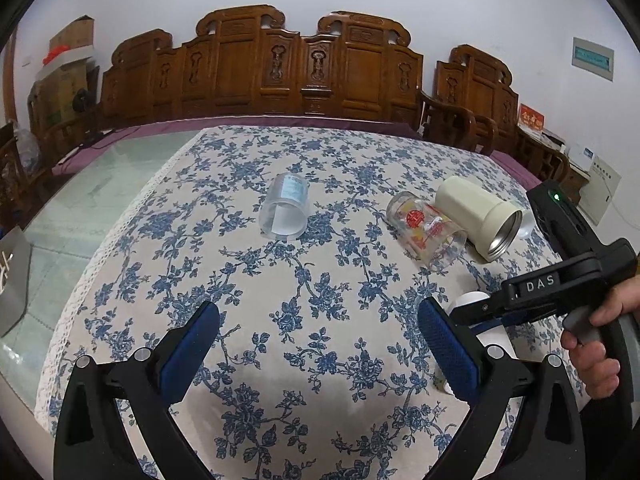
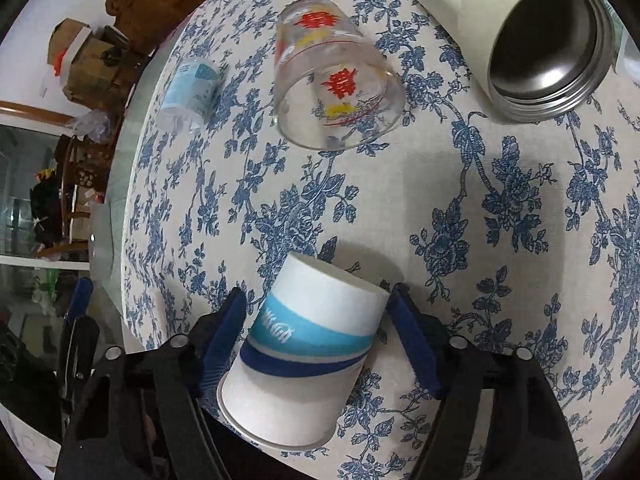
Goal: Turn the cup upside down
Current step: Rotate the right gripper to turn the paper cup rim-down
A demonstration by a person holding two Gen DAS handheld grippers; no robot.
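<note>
A white paper cup (image 2: 308,344) with blue bands lies between the blue pads of my right gripper (image 2: 316,308), base pointing away, rim towards the camera. The left pad touches it; a small gap shows at the right pad. In the left wrist view only a bit of white cup (image 1: 468,302) shows behind the right gripper (image 1: 532,288). My left gripper (image 1: 318,322) is open and empty above the near part of the floral tablecloth (image 1: 280,360).
Lying on their sides on the cloth: a clear plastic cup (image 1: 285,212) (image 2: 192,90), a printed glass cup (image 1: 426,226) (image 2: 336,80), and a cream steel-lined flask (image 1: 480,216) (image 2: 536,36). Carved wooden chairs (image 1: 280,64) stand behind the table.
</note>
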